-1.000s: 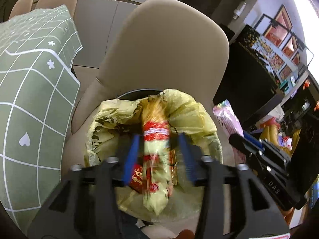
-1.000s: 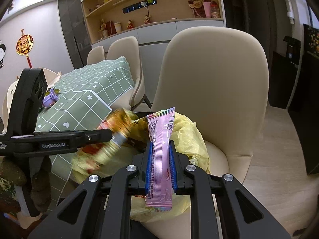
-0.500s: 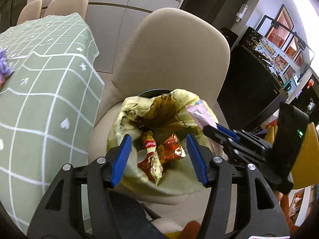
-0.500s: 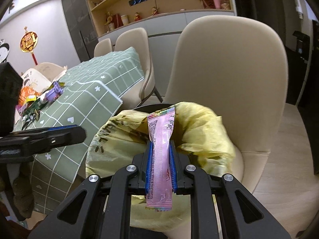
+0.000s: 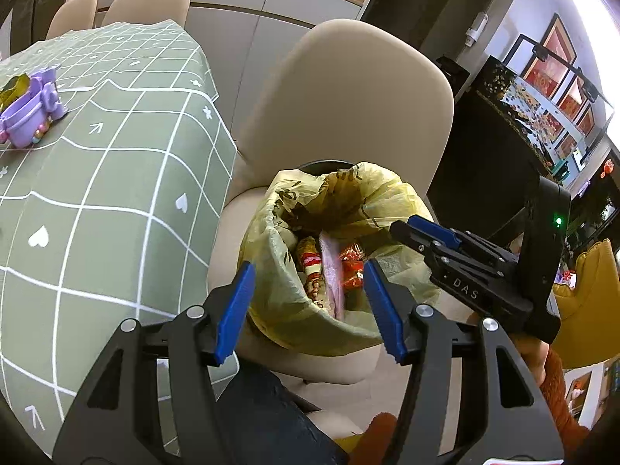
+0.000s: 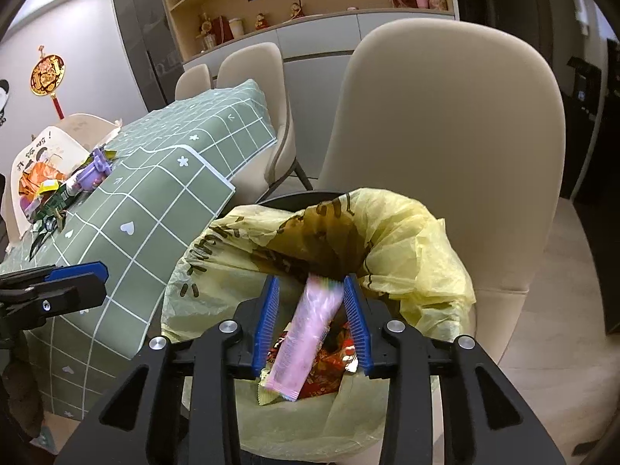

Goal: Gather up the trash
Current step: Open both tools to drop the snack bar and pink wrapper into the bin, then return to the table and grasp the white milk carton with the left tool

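A bin lined with a yellow bag (image 5: 372,201) (image 6: 407,232) stands on a beige chair seat. Red and gold snack wrappers (image 5: 310,259) lie inside it. A pink wrapper (image 6: 306,333) is blurred and loose between the spread jaws of my right gripper (image 6: 312,290), dropping into the bag; it also shows in the left wrist view (image 5: 331,271). My right gripper appears in the left wrist view (image 5: 410,228) over the bag's right rim. My left gripper (image 5: 310,275) is open and empty above the bag's near rim.
A table with a green grid cloth (image 5: 97,193) (image 6: 155,209) stands left of the chair (image 5: 348,108). A purple toy (image 5: 31,112) and more wrappers (image 6: 50,193) lie on it. A dark cabinet (image 5: 484,147) is at right.
My left gripper released its yellow-red wrapper into the bag and pulled back. My right gripper moved over the bag and opened, letting go of the pink wrapper.
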Tool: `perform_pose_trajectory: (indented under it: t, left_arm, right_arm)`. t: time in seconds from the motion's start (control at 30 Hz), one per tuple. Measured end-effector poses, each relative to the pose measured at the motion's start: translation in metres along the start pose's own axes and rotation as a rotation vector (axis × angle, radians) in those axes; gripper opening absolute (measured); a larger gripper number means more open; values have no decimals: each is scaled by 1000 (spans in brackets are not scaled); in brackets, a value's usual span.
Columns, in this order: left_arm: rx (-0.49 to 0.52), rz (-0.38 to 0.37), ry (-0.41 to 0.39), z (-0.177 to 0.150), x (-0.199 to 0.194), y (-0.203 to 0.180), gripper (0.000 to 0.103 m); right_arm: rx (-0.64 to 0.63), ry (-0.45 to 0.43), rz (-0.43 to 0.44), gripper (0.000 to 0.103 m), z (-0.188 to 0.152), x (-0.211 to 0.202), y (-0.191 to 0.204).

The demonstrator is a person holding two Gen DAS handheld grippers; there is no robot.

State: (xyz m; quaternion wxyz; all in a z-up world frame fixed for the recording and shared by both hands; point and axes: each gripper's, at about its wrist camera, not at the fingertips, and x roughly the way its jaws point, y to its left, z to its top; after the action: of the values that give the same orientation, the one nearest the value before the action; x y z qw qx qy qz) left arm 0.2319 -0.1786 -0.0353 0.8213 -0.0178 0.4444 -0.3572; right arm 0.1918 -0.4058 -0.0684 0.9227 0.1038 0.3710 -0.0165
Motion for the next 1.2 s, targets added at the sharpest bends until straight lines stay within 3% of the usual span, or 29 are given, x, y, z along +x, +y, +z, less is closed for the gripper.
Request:
perform_pose_trajectory:
  t: [0.07,0.17,0.47,0.7,0.83,0.93,1.07,1.2]
  left_arm:
    - [-1,-4,-7,0,-5,1,55]
    - [2,-13,-33,-1,-21,6,55]
    - [-25,45,-189,3,-99,50,55]
    - [-128,206,-325,5,-170,134,58]
    - [-217,350,-404,5,-206,194,59]
    - [-291,412,-410,6,-217,235,62]
    - [-370,370,-357,15,-213,276,62]
    - [-147,205,-294,26,-199,260,62]
  right_arm:
    - [1,-11,7,35,3,-5,2]
    - [-13,-44,25,48,8,-16,12]
    - [-130,-90,93,48,31,-41,83]
    - [-225,-85,148,48,37,-30,155]
    - [-268,-76,178,48,39,-17,193]
    - [-293,-49,212,48,42,-5,221]
    - [-349,-36,226,48,43,6,252]
    - [-425,-45,189,48,40,13,271]
